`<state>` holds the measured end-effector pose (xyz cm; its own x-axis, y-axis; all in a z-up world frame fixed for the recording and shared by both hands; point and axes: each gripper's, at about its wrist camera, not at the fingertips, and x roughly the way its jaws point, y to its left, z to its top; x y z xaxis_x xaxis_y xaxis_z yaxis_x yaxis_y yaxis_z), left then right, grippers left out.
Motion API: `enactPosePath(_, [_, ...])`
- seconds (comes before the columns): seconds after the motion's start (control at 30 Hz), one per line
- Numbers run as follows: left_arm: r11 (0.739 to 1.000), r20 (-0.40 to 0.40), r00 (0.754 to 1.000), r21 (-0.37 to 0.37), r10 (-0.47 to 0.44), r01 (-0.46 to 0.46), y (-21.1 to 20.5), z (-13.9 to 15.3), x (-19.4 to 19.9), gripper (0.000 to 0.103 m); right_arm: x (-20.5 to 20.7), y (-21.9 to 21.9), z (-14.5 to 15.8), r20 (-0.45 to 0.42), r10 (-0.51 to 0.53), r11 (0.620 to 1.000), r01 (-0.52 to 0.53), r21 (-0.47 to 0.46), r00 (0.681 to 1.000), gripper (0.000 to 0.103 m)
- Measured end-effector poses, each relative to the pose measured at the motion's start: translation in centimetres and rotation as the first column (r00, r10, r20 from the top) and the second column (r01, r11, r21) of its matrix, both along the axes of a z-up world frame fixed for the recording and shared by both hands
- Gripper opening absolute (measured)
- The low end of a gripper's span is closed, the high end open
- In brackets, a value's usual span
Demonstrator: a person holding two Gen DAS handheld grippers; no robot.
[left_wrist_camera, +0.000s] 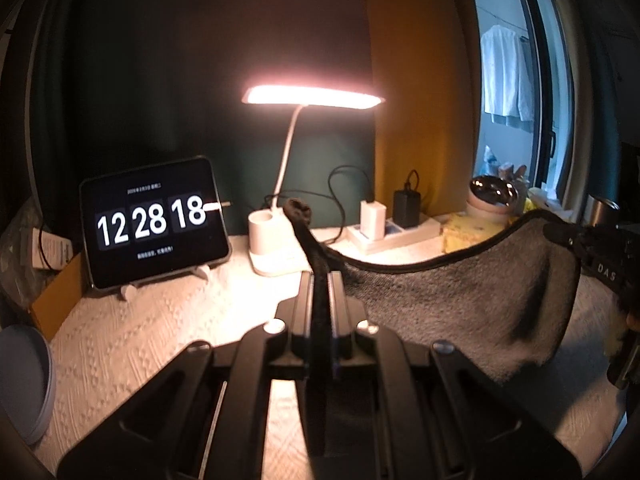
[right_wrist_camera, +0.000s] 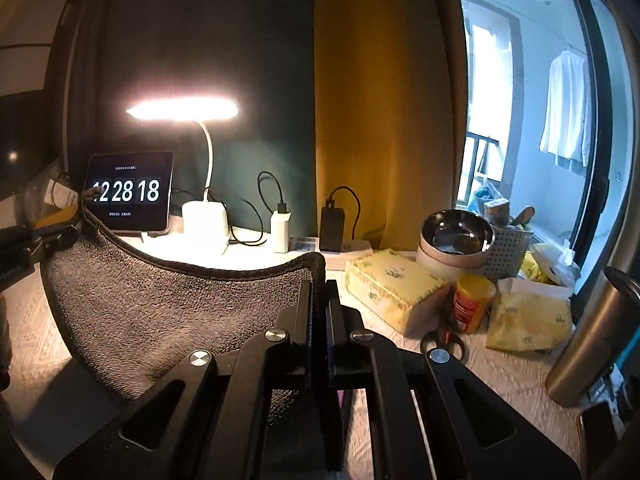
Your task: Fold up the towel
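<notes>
A dark grey towel (left_wrist_camera: 460, 296) hangs in the air above the white textured surface (left_wrist_camera: 132, 344), stretched between two corners. The left hand-held gripper (left_wrist_camera: 320, 280) is clenched on one top corner; the right hand-held gripper (right_wrist_camera: 319, 288) is clenched on the other (both pinch the dark hem). The towel's long axis runs side to side between them, sagging in the middle, its lower part draping toward the surface. Neither looks nearer; folding likely means bringing the held edge down together.

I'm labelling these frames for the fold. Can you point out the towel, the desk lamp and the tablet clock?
towel (left_wrist_camera: 460, 300), left wrist view, hanging grey middle.
desk lamp (left_wrist_camera: 312, 98), left wrist view, lit head.
tablet clock (right_wrist_camera: 128, 191), right wrist view, screen digits.
</notes>
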<state>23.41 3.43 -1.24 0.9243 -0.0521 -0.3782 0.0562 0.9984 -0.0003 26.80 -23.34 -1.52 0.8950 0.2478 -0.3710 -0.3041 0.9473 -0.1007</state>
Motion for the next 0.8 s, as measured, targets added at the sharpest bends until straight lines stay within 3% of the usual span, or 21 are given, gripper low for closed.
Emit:
enactPosePath(0.3, [0.998,0.006,1.000,0.057,0.003,-0.003,-0.2,0.2,3.4,0.007,3.9,0.2,0.4,-0.017,0.004,1.000,-0.004,0.006,1.000,0.006])
enactPosePath(0.5, [0.999,-0.025,1.000,0.043,0.015,-0.014,0.2,-0.7,5.8,0.007,6.3,0.2,0.4,-0.027,-0.009,1.000,0.009,-0.006,1.000,0.006])
enactPosePath(0.8, [0.997,-0.080,0.996,0.072,0.036,-0.031,-0.4,-2.5,9.3,0.007,10.3,1.1,-2.5,-0.089,-0.049,0.996,0.042,-0.085,0.995,0.006])
